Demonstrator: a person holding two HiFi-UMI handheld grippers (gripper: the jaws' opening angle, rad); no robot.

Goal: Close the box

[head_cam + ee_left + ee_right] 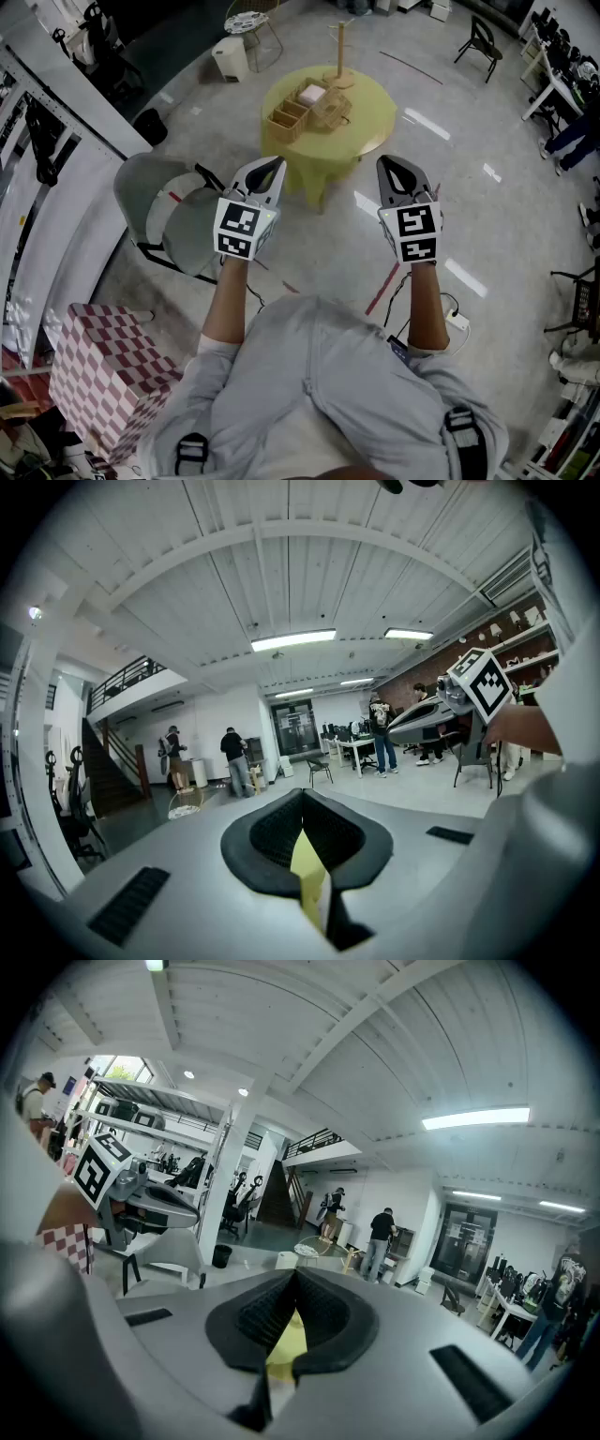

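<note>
Left gripper and right gripper are held raised at mid-frame, jaws pressed together on nothing, probably a carry posture. The box is seen on the yellow table, upper centre, well apart and unreached.

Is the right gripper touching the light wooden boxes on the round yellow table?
Apart. Head view: right gripper hangs short of the light wooden boxes, bare yellow tabletop between.
</note>
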